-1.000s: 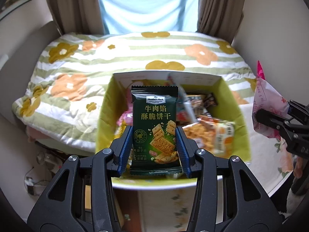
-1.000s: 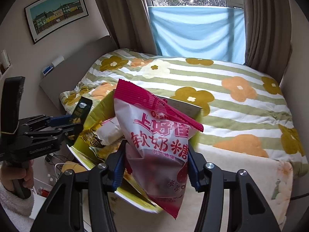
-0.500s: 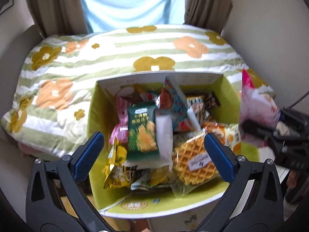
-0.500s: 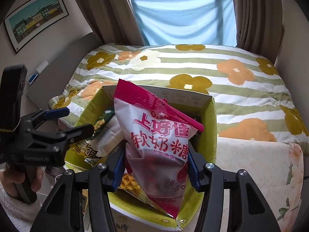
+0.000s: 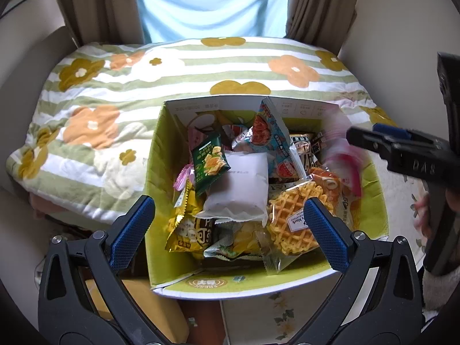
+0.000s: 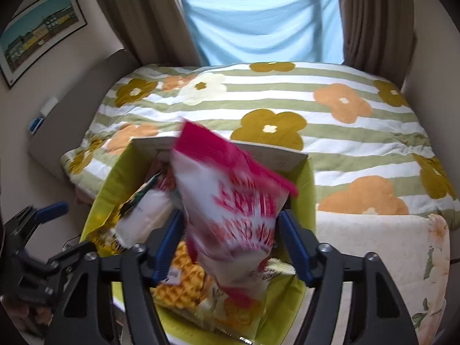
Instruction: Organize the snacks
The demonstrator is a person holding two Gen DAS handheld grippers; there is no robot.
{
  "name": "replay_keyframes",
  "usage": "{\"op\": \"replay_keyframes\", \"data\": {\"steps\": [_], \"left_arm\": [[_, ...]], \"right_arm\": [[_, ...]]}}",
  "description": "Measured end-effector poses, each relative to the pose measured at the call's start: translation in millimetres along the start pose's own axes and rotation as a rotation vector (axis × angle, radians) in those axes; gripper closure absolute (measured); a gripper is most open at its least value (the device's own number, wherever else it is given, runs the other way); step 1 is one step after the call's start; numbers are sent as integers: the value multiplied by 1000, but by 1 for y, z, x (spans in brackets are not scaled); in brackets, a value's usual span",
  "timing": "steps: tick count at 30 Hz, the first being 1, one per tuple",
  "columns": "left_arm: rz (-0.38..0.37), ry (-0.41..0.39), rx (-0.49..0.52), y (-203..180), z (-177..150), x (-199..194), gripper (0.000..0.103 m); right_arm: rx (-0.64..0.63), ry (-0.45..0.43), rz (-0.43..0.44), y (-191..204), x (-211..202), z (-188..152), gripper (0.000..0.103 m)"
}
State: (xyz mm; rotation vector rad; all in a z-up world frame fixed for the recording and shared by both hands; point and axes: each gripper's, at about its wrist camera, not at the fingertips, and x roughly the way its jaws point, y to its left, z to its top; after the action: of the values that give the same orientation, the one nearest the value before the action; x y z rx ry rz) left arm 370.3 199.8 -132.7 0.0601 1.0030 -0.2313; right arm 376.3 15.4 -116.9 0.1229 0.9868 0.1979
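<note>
The pink candy bag is being let go over the green snack box at the bed's foot edge as the right gripper jaws widen; release is best finished squarely above the pile. The left gripper jaws are spread wide, empty.

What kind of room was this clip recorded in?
Most likely a bedroom: a bed under a floral striped quilt, brown curtains beside a window, and a framed picture on the wall.
</note>
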Motion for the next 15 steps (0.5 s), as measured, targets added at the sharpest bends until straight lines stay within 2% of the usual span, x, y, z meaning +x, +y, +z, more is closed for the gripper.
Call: {"op": "replay_keyframes", "data": {"steps": [1, 3, 7, 10, 15], "left_arm": [[0, -3, 0, 0, -1, -1, 0], [-1, -5, 2, -1, -4, -1, 0], [-12, -3, 2, -2, -8, 3, 0], [-25, 4, 3, -4, -10, 6, 0], [-15, -16, 19, -16, -10, -6, 0]], "right_arm": [[9, -6, -12, -2, 0, 2, 11], [23, -23, -16, -5, -3, 3, 2], [5, -12, -89, -8, -4, -8, 1], [-4, 3, -101, -7, -2, -17, 1], [10, -19, -86, -6, -18, -23, 1]]}}
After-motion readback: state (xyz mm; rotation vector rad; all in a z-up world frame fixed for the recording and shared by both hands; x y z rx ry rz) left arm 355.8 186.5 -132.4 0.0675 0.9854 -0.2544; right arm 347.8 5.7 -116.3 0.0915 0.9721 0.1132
